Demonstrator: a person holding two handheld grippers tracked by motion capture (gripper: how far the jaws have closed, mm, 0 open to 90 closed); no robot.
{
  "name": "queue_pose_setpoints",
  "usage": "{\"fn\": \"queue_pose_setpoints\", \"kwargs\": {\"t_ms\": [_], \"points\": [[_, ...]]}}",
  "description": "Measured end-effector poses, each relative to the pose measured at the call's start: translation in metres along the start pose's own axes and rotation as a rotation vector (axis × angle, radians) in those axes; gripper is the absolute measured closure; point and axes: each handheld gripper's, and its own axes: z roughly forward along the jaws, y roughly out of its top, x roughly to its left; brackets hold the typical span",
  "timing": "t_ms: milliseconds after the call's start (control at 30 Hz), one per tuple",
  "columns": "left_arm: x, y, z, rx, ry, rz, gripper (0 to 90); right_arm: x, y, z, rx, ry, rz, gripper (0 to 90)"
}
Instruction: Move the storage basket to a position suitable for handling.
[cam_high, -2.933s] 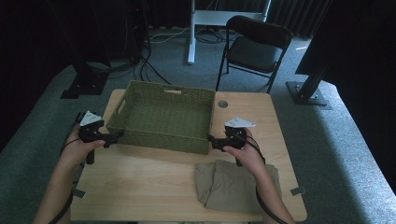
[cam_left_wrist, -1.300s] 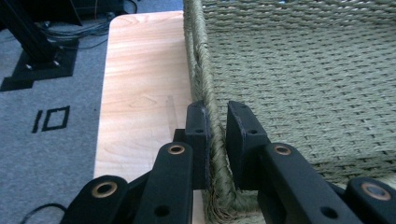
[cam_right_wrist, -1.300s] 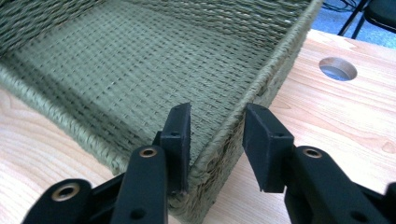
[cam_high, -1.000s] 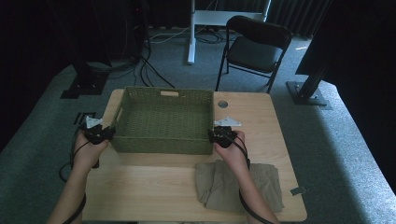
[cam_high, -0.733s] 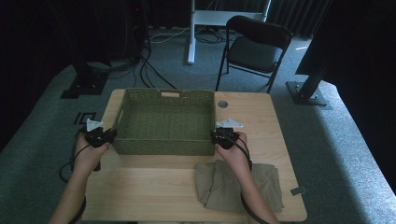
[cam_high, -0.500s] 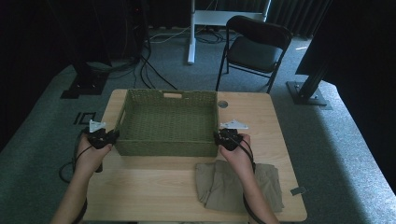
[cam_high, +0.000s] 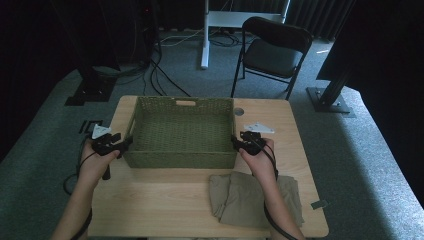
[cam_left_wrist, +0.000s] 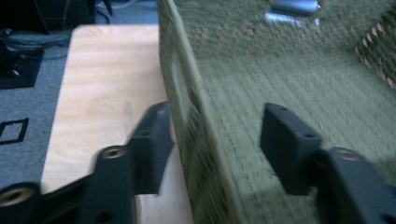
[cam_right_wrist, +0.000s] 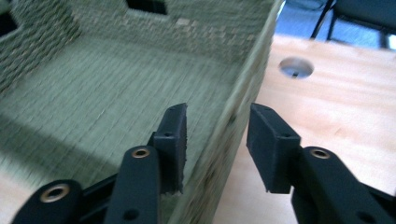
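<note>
While the folded khaki cloth (cam_high: 252, 197) lies nearest us, our left gripper (cam_left_wrist: 215, 135) and right gripper (cam_right_wrist: 217, 140) have just been opening, jaws now spread astride opposite walls of the green woven basket (cam_high: 182, 107) mid-table; pulling away carelessly, we could snag a rim and drag it toward the far edge

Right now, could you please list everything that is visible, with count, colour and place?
woven basket: one, green, middle of table, empty.
folded cloth: one, khaki, near edge of table, in front of basket.
table: one, light wood, with a round hole near the far right corner.
folding chair: one, black, beyond the table.
left gripper: black, fingers just opened, astride basket's left wall.
right gripper: black, fingers just opened, astride basket's right wall.
</note>
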Motion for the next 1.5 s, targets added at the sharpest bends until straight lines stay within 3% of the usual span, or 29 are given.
{"fn": "queue_pose_setpoints", "kwargs": {"t_ms": [167, 267, 367, 467, 567, 600, 633, 733, 900, 1000, 1300, 1500], "points": [[0.007, 0.009, 0.014, -0.013, 0.046, 0.026, 40.4, -0.006, 0.014, 0.01, -0.023, -0.051, 0.018, 47.6], [0.009, 0.012, 0.024, 0.0, 0.028, 0.0, 40.3, -0.006, 0.021, 0.021, -0.023, -0.067, 0.035, 48.4], [0.006, 0.015, 0.033, 0.017, 0.024, 0.013, 40.7, -0.005, 0.025, 0.036, 0.01, -0.089, 0.061, 49.8], [0.003, 0.016, 0.041, 0.03, 0.044, 0.061, 44.3, -0.005, 0.024, 0.049, 0.043, -0.106, 0.097, 49.9], [0.0, 0.014, 0.046, 0.052, 0.05, 0.081, 52.4, -0.002, 0.022, 0.057, 0.07, -0.13, 0.106, 54.4], [-0.001, 0.014, 0.047, 0.065, 0.046, 0.058, 65.2, -0.002, 0.021, 0.058, 0.078, -0.121, 0.115, 56.9], [-0.001, 0.014, 0.048, 0.061, 0.066, 0.055, 68.2, -0.001, 0.02, 0.059, 0.084, -0.123, 0.117, 59.9], [-0.001, 0.013, 0.049, 0.051, 0.081, -0.019, 78.0, 0.005, 0.021, 0.059, 0.098, -0.156, 0.084, 69.1], [-0.007, 0.013, 0.05, 0.06, 0.133, 0.015, 80.0, 0.01, 0.023, 0.06, 0.111, -0.22, 0.103, 77.2], [-0.009, 0.013, 0.051, 0.059, 0.142, 0.015, 80.2, 0.01, 0.021, 0.061, 0.095, -0.231, 0.108, 78.1], [-0.018, 0.012, 0.053, 0.045, 0.124, -0.011, 80.1, 0.0, 0.021, 0.059, 0.098, -0.234, 0.096, 78.4], [-0.029, 0.016, 0.059, 0.06, 0.116, 0.012, 80.0, -0.011, 0.02, 0.055, 0.099, -0.244, 0.099, 78.5]]}}
